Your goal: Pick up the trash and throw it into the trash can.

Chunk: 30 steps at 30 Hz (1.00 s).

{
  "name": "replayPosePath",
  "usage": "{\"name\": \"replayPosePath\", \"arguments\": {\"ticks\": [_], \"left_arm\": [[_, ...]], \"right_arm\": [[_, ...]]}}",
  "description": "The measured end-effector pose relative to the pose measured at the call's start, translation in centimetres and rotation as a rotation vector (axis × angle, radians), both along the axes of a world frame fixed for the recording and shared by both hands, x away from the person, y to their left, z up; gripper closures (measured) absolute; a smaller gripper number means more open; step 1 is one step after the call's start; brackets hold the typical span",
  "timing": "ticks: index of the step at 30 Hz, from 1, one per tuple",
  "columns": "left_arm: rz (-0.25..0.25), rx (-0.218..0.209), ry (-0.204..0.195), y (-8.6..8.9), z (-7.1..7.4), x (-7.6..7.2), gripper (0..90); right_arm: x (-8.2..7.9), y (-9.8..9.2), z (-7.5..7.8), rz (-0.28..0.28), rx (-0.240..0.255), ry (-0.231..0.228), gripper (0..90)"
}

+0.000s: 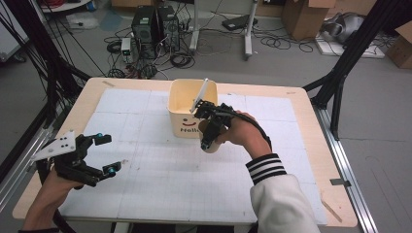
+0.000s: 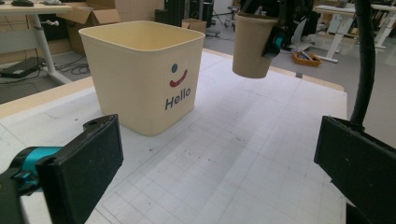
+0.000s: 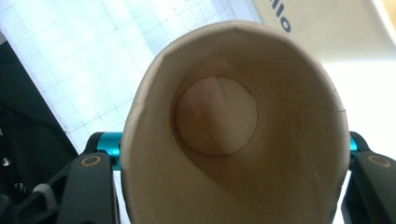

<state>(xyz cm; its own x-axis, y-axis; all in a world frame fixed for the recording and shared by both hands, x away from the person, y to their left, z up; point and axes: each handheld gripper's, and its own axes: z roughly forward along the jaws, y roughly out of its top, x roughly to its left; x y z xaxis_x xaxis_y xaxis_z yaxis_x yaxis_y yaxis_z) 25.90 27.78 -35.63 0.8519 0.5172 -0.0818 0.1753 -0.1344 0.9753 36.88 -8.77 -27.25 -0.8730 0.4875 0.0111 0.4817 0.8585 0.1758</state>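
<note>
Paper cup (image 2: 252,44) is off the tabletop (image 1: 160,189), pinched by the right claw (image 1: 210,132) w/ one jaw on each side of the cup wall; right gripper view looks straight into its open mouth (image 3: 233,135) and the inside looks empty. In the high view the cup hangs just near-right of the cream "Hello" bin (image 1: 187,109), roughly level w/ the bin's front wall, not over the opening yet. From the left gripper view the cup is clearly clear of the gridded mat (image 2: 243,154), upright or close to it, to the right of the bin (image 2: 140,70).

Left claw (image 1: 99,155) sits near-left on the tabletop side, well apart from cup and bin, jaws spread wide w/ nothing between them.

A white stick-like thing (image 1: 201,93) leans inside the bin against the far-right rim; can't tell what it is.

Progress, as a guess: pickup looks done, grip looks firm. Left to do, prob: carry the cup up and over the bin rim, then drop or tip it in. So approx halfway, w/ transfer and release not yet done. Cup must clear the near rim, and the thin paper wall could crush if squeezed harder
</note>
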Motion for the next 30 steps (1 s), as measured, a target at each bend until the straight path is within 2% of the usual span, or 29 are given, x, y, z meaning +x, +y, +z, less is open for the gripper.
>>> {"name": "replayPosePath", "arguments": {"ticks": [12, 19, 30], "left_arm": [[0.001, -0.003, 0.002, 0.1, 0.0, 0.0, 1.8], [0.002, -0.005, 0.003, 0.1, -0.1, 0.0, 1.8], [0.004, -0.013, 0.007, 0.3, -0.1, 0.1, 1.7]], "right_arm": [[0.1, -0.3, 3.2, -0.008, 0.003, -0.023, 33.2], [0.1, -0.7, 5.6, -0.016, 0.007, -0.037, 33.4], [1.0, -1.1, 8.9, -0.017, 0.005, -0.055, 33.8]]}}
